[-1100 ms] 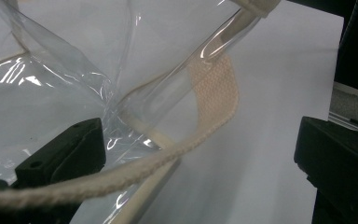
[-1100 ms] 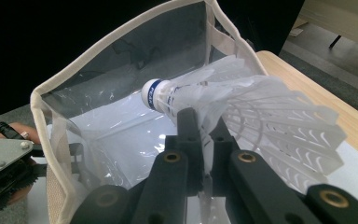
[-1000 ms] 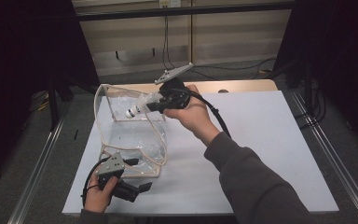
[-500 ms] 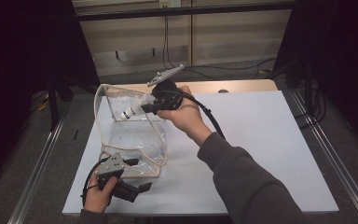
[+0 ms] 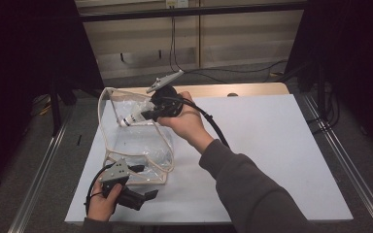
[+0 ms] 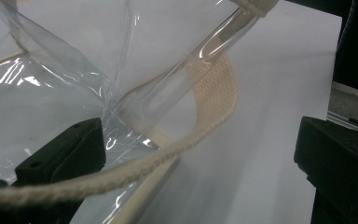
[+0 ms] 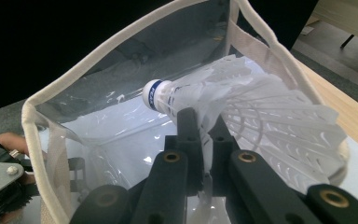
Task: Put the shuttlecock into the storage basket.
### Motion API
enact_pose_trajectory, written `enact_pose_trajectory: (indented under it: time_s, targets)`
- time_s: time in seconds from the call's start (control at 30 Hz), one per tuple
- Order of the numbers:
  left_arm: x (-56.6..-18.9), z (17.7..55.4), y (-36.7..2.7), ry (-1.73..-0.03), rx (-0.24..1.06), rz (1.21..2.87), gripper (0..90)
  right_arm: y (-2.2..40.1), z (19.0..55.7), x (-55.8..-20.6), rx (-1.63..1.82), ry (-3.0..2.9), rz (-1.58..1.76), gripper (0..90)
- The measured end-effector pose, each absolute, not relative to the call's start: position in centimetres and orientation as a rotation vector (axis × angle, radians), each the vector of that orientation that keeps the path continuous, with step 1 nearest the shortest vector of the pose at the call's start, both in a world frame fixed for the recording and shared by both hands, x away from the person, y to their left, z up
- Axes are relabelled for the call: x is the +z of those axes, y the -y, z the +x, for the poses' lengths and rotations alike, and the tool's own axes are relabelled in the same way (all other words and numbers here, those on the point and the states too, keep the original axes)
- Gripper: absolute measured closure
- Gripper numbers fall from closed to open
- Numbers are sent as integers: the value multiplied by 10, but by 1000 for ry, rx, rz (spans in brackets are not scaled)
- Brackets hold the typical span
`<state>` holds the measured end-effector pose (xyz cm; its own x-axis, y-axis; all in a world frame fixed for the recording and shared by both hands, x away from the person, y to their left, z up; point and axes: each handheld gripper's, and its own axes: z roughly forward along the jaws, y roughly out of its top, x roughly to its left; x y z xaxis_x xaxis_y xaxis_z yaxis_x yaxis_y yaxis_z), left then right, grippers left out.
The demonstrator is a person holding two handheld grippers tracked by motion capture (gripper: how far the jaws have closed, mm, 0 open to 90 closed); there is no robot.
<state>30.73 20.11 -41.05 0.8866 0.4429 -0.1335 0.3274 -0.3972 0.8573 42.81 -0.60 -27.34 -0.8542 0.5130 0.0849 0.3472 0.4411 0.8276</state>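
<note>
A clear plastic bag (image 5: 136, 143) with cream trim stands open on the white table (image 5: 272, 145). My right gripper (image 5: 144, 115) hovers over the bag's mouth, shut on the feathers of a white shuttlecock (image 5: 127, 119). In the right gripper view the jaws (image 7: 200, 122) pinch the shuttlecock (image 7: 251, 105), whose cork tip with a blue band points into the bag (image 7: 98, 60). My left gripper (image 5: 144, 182) rests at the bag's near edge. Its jaws (image 6: 196, 168) stand wide open, with the bag's corner (image 6: 135, 112) and a cream cord (image 6: 121, 175) between them.
The table's wooden far edge (image 5: 252, 90) runs behind the bag. Metal rails (image 5: 330, 141) flank the table on both sides. Cables (image 5: 213, 75) lie on the floor beyond it. The right half of the table top is bare white.
My right gripper has carried the shuttlecock a little left and down, further over the bag's mouth. The left gripper has stayed put.
</note>
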Motion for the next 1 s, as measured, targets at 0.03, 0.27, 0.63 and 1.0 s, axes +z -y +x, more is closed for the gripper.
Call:
enact_pose_trajectory:
  time_s: [0.03,0.27,0.63,1.0]
  targets:
    - [-410,307,-201,-559,140,2018,20,5,428,-274,1374,-2511,756,882]
    - [-410,307,-201,-558,140,2019,19,-2,427,-275,1365,-2525,737,882]
    - [-410,308,-201,-556,136,2022,19,-12,430,-278,1366,-2532,731,882]
    - [-411,308,-201,-553,136,2020,19,-19,434,-282,1350,-2541,731,882]
